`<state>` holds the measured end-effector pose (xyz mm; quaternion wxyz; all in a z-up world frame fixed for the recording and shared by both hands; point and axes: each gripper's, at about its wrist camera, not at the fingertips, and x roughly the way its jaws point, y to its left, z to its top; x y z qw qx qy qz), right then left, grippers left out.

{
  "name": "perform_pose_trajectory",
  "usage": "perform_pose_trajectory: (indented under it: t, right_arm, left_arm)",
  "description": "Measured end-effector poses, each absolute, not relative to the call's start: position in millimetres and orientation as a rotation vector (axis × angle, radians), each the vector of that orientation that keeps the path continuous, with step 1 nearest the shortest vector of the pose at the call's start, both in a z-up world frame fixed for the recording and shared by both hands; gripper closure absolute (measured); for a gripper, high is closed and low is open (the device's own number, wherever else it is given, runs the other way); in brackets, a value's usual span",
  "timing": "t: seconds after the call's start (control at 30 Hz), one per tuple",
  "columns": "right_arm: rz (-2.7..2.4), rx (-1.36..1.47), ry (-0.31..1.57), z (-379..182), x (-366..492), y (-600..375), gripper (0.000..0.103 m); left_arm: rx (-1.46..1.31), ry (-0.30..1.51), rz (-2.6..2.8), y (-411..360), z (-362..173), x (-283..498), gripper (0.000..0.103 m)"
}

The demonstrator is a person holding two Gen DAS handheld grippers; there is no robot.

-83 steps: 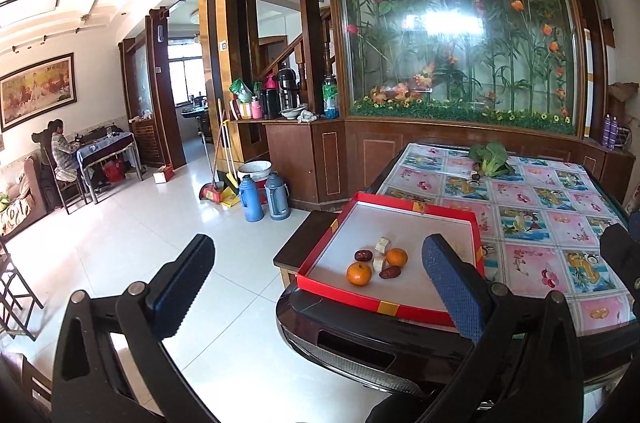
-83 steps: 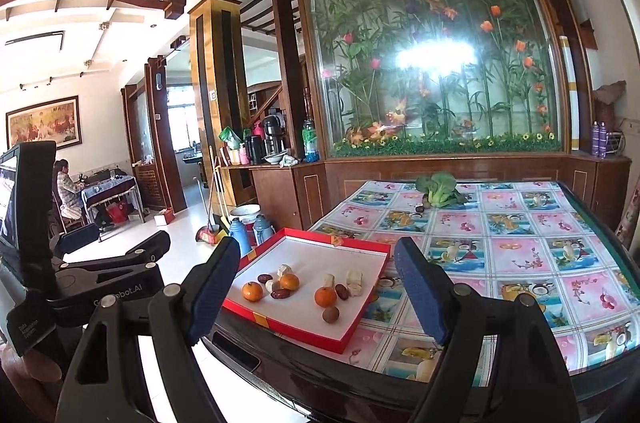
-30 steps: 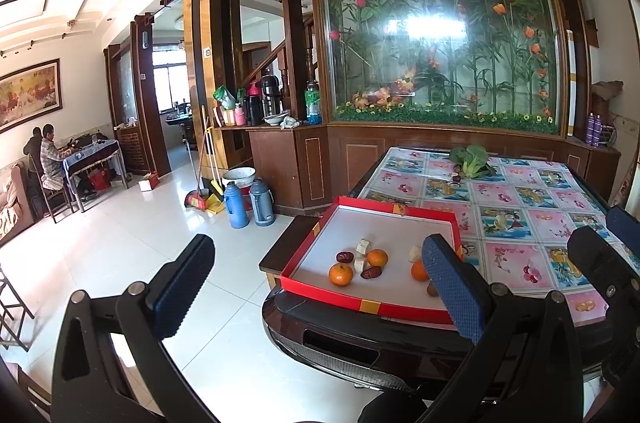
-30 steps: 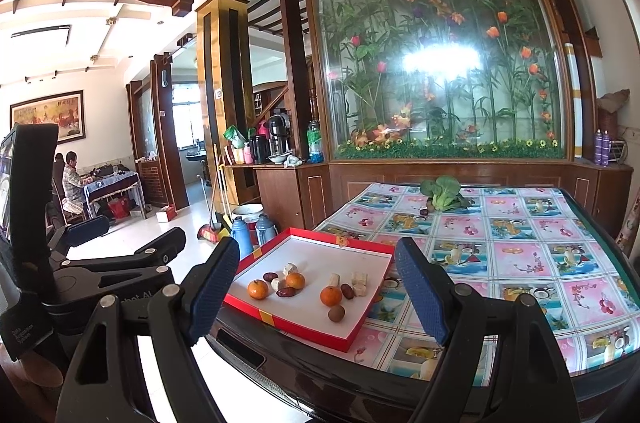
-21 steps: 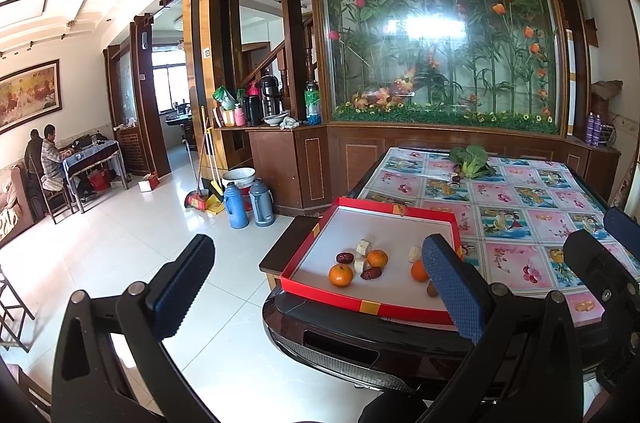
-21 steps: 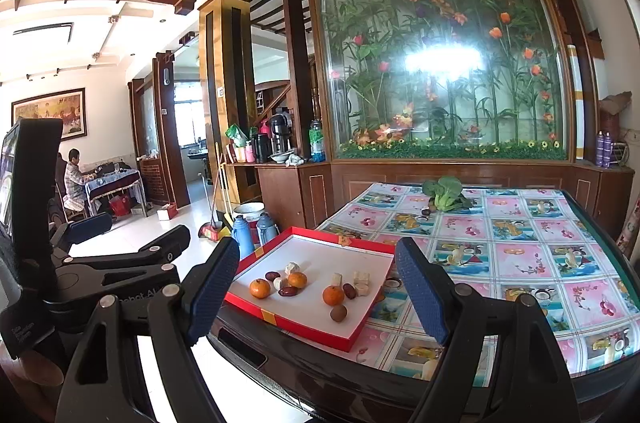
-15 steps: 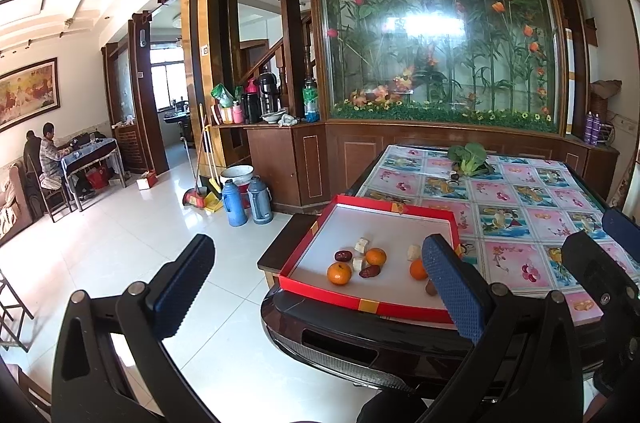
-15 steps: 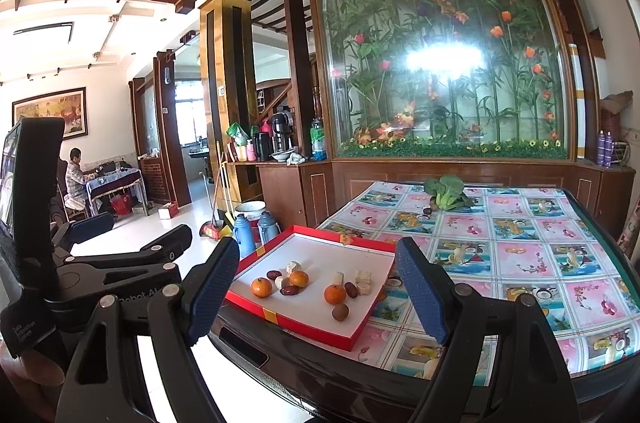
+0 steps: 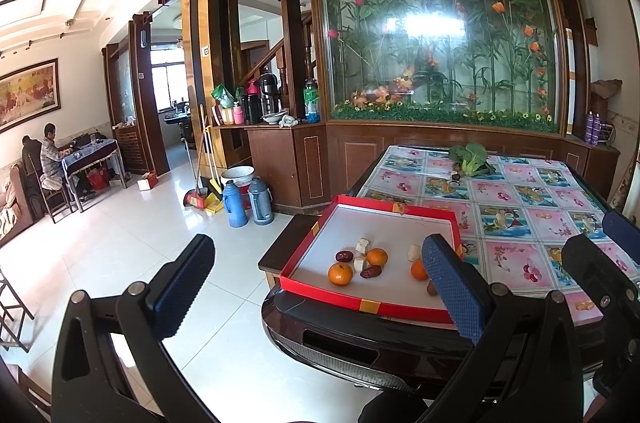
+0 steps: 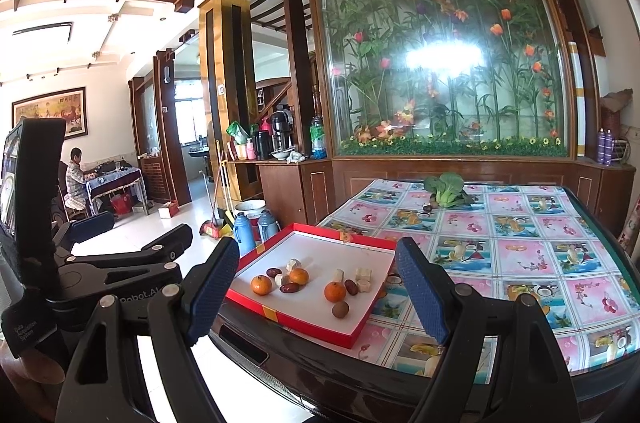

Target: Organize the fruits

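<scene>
A red-rimmed white tray (image 10: pixel 256 299) sits at the near corner of the table. It holds three oranges (image 10: pixel 261 284), several dark red dates (image 10: pixel 289 288), pale banana pieces (image 10: pixel 363 273) and a brown round fruit (image 10: pixel 340 309). The tray (image 9: pixel 316 295) also shows in the left wrist view with oranges (image 9: pixel 340 273). My left gripper (image 9: pixel 320 283) is open and empty, held in front of the table's near left corner. My right gripper (image 10: pixel 316 287) is open and empty, before the table, with the tray between its fingers in view.
The table (image 10: pixel 520 255) has a patterned pink cloth and a dark rim. A green leafy vegetable (image 10: pixel 446 189) lies at its far end. Two blue thermoses (image 9: pixel 248 201), a broom and a basin stand on the tiled floor at left. A person sits at a distant desk (image 9: pixel 50 159).
Both grippers have drifted slightly; the tray has shifted a little left in the left wrist view since 2.8 s ago. Both stay open and empty.
</scene>
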<state>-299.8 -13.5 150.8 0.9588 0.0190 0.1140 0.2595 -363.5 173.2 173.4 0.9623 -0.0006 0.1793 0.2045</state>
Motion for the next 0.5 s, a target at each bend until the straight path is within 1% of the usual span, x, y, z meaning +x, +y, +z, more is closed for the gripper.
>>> perform_pose_trajectory:
  t: [0.5]
  right_arm:
    - [0.522, 0.041, 0.238, 142.2, -298.7, -12.7, 0.022]
  left_arm:
    - [0.0, 0.367, 0.415, 175.3, 171.6, -363.0, 0.0]
